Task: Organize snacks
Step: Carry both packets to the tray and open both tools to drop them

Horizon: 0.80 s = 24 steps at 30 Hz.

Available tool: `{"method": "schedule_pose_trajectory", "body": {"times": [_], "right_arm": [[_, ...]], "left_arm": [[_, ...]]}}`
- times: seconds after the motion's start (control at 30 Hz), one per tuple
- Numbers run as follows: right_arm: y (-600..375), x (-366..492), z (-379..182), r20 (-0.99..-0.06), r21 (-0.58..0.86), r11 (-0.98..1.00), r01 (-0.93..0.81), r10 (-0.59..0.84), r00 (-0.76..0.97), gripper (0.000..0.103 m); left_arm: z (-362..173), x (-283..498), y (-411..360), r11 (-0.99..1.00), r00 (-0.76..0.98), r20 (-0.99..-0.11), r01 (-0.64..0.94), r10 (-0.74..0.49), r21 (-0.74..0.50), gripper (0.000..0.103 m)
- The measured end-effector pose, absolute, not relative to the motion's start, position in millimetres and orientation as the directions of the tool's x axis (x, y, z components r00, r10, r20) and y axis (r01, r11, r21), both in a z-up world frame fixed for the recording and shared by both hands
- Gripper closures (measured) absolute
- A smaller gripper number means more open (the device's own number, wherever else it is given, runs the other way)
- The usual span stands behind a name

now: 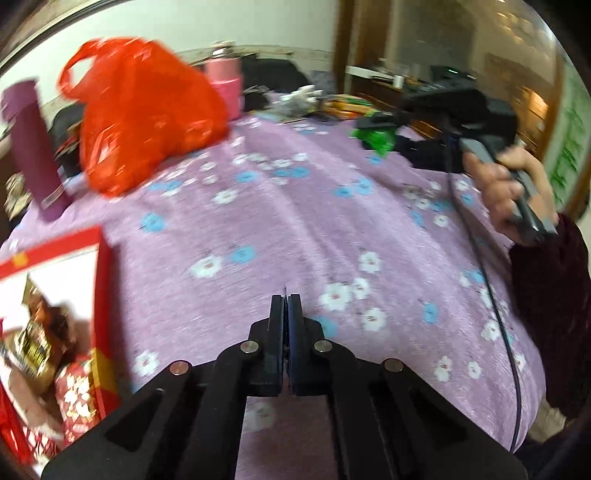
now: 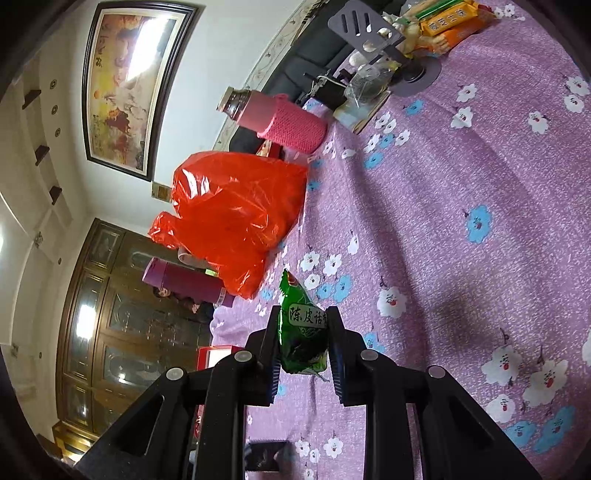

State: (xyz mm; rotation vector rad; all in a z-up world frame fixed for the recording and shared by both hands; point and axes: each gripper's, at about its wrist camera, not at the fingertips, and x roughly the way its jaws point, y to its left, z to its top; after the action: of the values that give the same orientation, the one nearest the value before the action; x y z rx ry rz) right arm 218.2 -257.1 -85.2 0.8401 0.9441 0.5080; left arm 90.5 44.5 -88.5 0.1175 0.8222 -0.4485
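- While its jaws pinch a small green foil snack packet [image 2: 303, 325], the right gripper [image 2: 303, 321] hangs above the purple flowered counter [image 2: 461, 229].
- The left gripper [image 1: 285, 308] is pressed together, gripping nothing.
- A red cardboard snack box [image 1: 55, 314] sits at left.

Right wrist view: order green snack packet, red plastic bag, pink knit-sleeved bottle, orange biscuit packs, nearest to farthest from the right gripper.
1. green snack packet, clamped between the right gripper fingers.
2. red plastic bag, up-left on the cloth.
3. pink knit-sleeved bottle, beyond the bag.
4. orange biscuit packs, far top-right edge.
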Motion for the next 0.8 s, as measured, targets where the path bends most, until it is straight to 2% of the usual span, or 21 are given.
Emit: {"method": "schedule_pose_trajectory", "body": {"times": [0.23,0.43,0.6,0.8], "right_arm": [[-242.7,217.1,-82.9,-0.496,0.800,0.597,-0.067,0.719,0.487,0.079],[-215.0,210.3,-76.7,-0.470,0.804,0.574,-0.153,0.772,0.428,0.079],[-162.0,198.7,-70.1,-0.443,0.817,0.523,-0.243,0.839,0.317,0.079],[-58.1,188.4,-67.2,-0.497,0.787,0.519,-0.333,0.854,0.156,0.079]], "left_arm": [[-81.3,86.0,62.7,0.915,0.608,-0.708,0.377,-0.360,-0.141,0.103],[-54.4,69.0,85.9,0.925,0.665,-0.650,0.335,-0.367,-0.180,0.103],[-26.2,48.9,131.9,0.968,0.756,-0.606,0.221,-0.248,-0.121,0.103],[-11.4,32.3,201.1,0.995,0.810,-0.578,0.052,-0.093,-0.087,0.103]]}}
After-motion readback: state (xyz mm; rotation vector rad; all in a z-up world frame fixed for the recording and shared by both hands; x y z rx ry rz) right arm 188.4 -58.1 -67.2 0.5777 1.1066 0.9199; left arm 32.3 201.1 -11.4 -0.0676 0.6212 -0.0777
